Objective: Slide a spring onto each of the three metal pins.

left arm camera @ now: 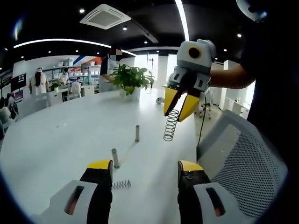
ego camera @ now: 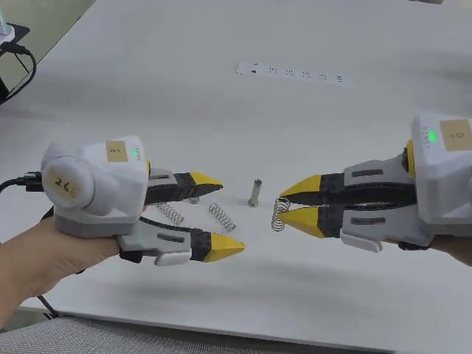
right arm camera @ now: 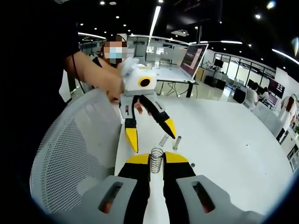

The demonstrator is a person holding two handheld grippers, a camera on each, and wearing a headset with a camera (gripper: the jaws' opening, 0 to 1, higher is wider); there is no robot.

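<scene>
My right gripper (ego camera: 281, 204) is shut on one end of a coil spring (ego camera: 277, 216), which hangs just right of an upright metal pin (ego camera: 255, 192). The right gripper view has that spring (right arm camera: 156, 160) pinched between my own yellow tips. My left gripper (ego camera: 231, 217) is open, its jaws spread over a loose spring (ego camera: 219, 214) lying on the table. A second loose spring (ego camera: 169, 213) lies beside it, and another pin (ego camera: 193, 199) peeks out behind the upper jaw. In the left gripper view two pins (left arm camera: 137, 133) (left arm camera: 114, 157) stand ahead, with the right gripper (left arm camera: 173, 116) and its spring (left arm camera: 170, 125) beyond.
A white power strip (ego camera: 295, 74) lies far back on the white table (ego camera: 184, 110). A black cable (ego camera: 18, 55) runs at the far left edge. A grey mesh chair back (left arm camera: 243, 158) stands close to the table's near edge. People stand in the room behind.
</scene>
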